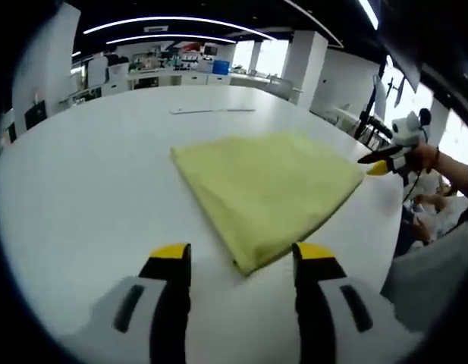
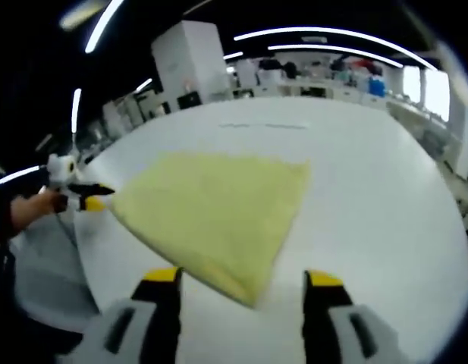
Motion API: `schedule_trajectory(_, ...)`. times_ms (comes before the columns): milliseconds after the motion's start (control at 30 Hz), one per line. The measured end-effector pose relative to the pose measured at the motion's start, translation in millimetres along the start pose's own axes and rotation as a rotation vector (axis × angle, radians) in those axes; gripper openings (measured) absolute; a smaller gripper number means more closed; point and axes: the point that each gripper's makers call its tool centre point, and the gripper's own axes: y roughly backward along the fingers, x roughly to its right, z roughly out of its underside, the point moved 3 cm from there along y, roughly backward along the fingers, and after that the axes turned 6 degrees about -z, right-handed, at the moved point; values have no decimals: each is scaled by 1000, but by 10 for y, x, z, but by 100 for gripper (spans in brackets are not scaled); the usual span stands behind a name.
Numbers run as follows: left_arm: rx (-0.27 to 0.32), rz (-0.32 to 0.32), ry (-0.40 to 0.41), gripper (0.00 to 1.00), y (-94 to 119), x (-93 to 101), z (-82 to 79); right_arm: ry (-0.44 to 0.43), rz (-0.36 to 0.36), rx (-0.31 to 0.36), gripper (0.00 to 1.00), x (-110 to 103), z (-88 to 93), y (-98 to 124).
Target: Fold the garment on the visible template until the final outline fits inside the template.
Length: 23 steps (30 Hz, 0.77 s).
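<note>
Garment point(image 1: 268, 189) folded, template outline indiscernible beneath

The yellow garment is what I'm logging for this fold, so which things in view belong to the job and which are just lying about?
Belongs to the job:
yellow garment, folded flat on the white table
left tongs, open
right tongs, open

Just lying about:
thin strip beyond the garment
benches with clutter in the background

white table point(image 1: 82, 174), white pillars point(image 1: 306, 64), cluttered benches point(image 2: 332, 76) beyond, ceiling light strips point(image 1: 173, 21)
</note>
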Motion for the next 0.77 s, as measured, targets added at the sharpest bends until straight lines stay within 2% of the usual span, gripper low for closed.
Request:
schedule_trajectory(167, 58, 6, -17, 70, 170, 75, -229, 39, -39, 47, 83, -256, -249, 159)
schedule_trajectory(267, 82, 6, -23, 77, 274, 114, -331, 70, -44, 73, 89, -331, -362, 253)
schedule_trajectory(400, 103, 2, -5, 87, 367, 137, -374, 86, -47, 93, 95, -433, -446, 377)
schedule_trajectory(533, 106, -4, 16, 94, 458, 152, -390, 110, -42, 98, 99, -500, -479, 502)
schedule_trajectory(700, 127, -32, 11, 99, 578, 179, -439, 118, -31, 106, 99, -578, -452, 653)
schedule_trajectory(767, 127, -31, 18, 99, 599, 94, -419, 118, -25, 107, 99, -594, -436, 687)
